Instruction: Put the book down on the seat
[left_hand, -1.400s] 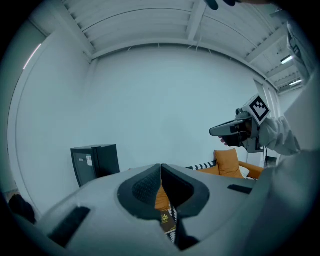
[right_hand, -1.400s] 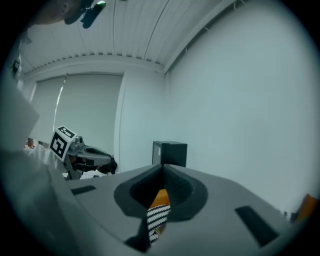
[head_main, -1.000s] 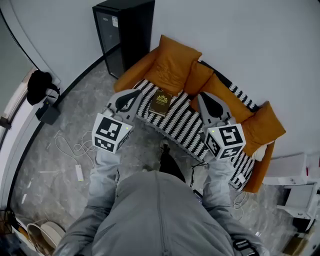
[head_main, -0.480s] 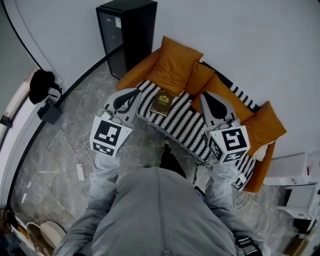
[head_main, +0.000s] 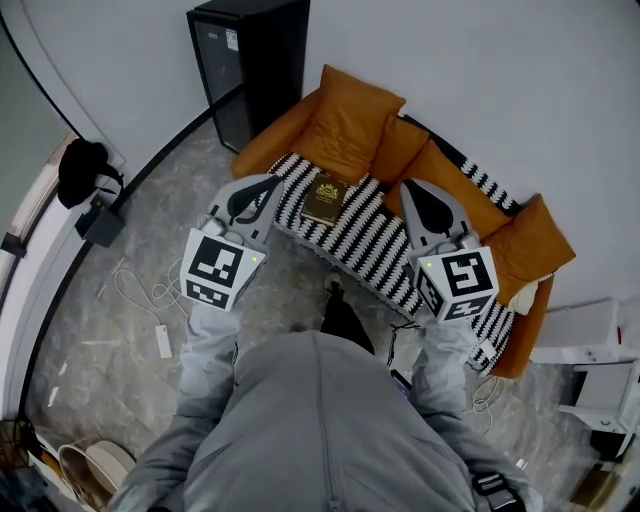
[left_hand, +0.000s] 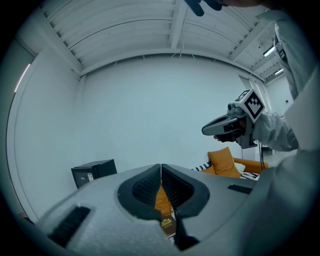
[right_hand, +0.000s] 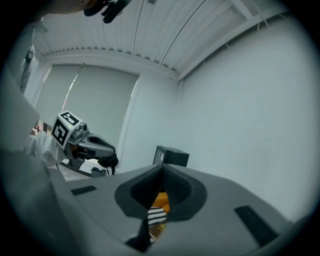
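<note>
A dark brown book (head_main: 324, 200) with a gold emblem lies flat on the black-and-white striped seat (head_main: 365, 245) of an orange sofa. In the left gripper view the book (left_hand: 167, 225) shows through the gap below the jaws. My left gripper (head_main: 248, 200) hangs just left of the book, shut and empty, its tips meeting (left_hand: 161, 170). My right gripper (head_main: 425, 206) is held above the seat to the book's right, also shut with nothing in it (right_hand: 162, 170). Neither gripper touches the book.
Orange cushions (head_main: 348, 125) line the sofa back, another (head_main: 528, 250) sits at the right end. A black cabinet (head_main: 245, 62) stands left of the sofa. Cables (head_main: 150, 300) and a dark bag (head_main: 82, 172) lie on the grey floor. White furniture (head_main: 590, 370) is at the right.
Both grippers stay shut. The view has drifted slightly; the grippers and the book keep nearly the same places.
</note>
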